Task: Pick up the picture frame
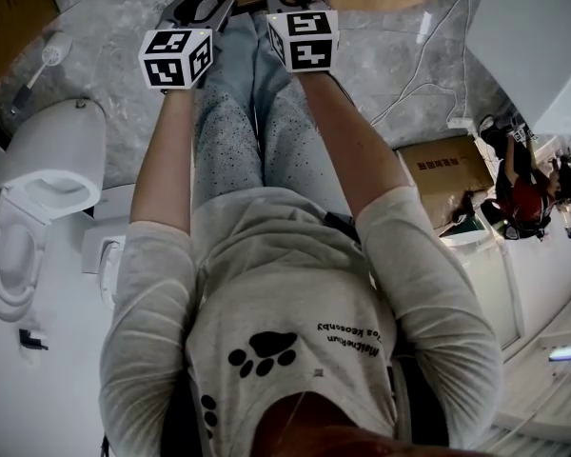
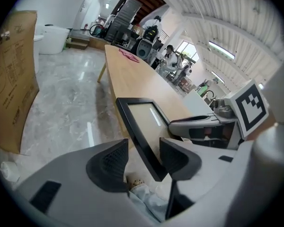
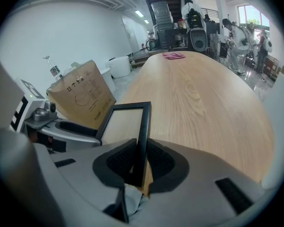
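- My right claw point(image 3: 139, 161) is closed on the picture frame point(image 3: 125, 122). Both ribbed pads press on its black right-hand rail, one on each face.
- My left claw point(image 2: 143, 159) stands wide open. The frame's left-hand rail runs between the jaws, with a clear gap to the left pad point(image 2: 111, 160). The rail lies close against the other pad, and I cannot tell if it touches.
- The frame stands tilted on edge between my two claws at the near edge of the wooden table point(image 3: 203, 98). Its lower corner dips out of sight behind my claws, so I cannot tell whether it rests on the wood.
- Beyond the frame the tabletop runs long and open. Only a small pink thing point(image 3: 173, 55) lies at its far end.
- To my left the table's edge drops to the grey marble floor point(image 2: 66, 89), where a cardboard box point(image 3: 83, 98) stands well apart from the frame.
- From the head view both claws sit side by side, close together above my knees.
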Motion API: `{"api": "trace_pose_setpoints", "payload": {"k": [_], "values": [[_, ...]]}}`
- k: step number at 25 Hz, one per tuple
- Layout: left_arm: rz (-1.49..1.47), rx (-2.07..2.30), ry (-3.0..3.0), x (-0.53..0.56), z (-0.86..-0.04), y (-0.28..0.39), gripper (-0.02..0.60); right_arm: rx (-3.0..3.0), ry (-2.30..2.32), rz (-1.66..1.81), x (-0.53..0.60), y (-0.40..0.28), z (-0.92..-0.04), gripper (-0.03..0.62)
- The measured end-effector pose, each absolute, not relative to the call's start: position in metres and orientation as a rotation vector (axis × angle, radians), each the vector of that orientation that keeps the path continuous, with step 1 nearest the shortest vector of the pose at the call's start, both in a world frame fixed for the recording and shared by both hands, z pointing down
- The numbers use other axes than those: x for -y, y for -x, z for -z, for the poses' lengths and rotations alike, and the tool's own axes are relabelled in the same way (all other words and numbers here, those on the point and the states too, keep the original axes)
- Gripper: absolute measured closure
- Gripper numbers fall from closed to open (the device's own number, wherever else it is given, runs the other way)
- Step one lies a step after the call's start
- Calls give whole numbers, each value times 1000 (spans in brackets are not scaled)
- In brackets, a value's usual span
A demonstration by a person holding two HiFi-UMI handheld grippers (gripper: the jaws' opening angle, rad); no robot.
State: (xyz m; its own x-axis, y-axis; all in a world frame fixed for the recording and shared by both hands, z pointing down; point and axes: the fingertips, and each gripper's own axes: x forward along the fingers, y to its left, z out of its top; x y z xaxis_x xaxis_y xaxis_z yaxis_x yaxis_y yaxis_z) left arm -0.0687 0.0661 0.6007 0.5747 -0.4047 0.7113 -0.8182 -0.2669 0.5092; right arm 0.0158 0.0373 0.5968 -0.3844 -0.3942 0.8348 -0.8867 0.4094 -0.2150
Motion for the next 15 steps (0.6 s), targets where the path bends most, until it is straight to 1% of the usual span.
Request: {"api": "trace_pose_setpoints", "payload": {"k": [6, 9, 15], "values": [[-509, 926, -1844, -66, -609, 67, 373, 1963, -1073, -886, -44, -9, -598, 519], [-506, 894, -1828, -65, -615, 63, 354, 1977, -1056, -891, -47, -8, -600, 519], [-444, 843, -1765, -66, -619, 61, 354, 1999, -1043, -896, -49, -5, -601, 519]]}}
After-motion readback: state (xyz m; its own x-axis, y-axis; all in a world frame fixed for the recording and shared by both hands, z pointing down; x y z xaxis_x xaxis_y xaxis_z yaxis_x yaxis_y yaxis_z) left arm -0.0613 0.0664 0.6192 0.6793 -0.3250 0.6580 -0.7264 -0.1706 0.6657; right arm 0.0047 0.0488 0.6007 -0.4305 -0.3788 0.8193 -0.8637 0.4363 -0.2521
